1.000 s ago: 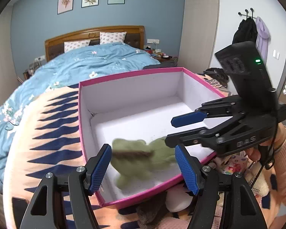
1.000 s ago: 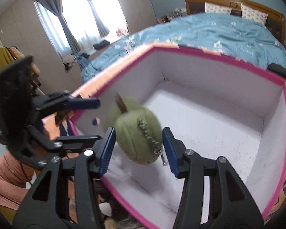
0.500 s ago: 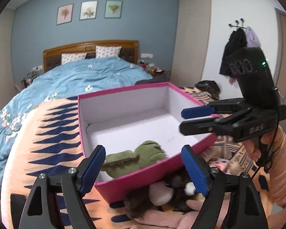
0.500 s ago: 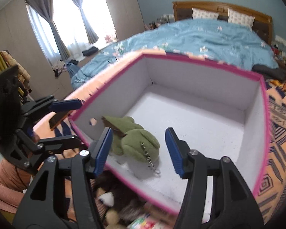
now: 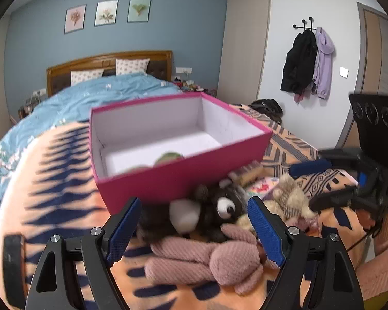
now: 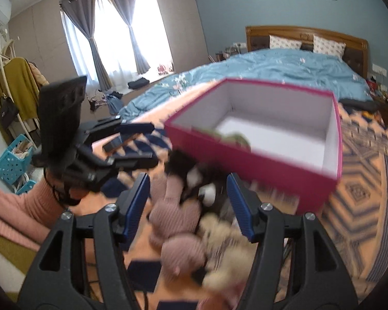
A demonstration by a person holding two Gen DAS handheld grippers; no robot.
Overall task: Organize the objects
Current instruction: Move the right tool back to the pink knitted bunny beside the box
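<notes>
While both grippers pull back from the pink box, the green plush toy that hung between the right jaws a second ago lies inside on the white floor, only its top peeking over the near wall. That looks like one item sorted. The left gripper has its jaws wide and opening further, with nothing pinched between them; below it waits the pile on the orange patterned bedspread: a dark plush with big eyes, a pink knitted toy and a tan fluffy one. The right gripper also hangs empty over that heap, jaws partly apart and not gripping anything. Next pick is likely from this pile, just in front of the box.
</notes>
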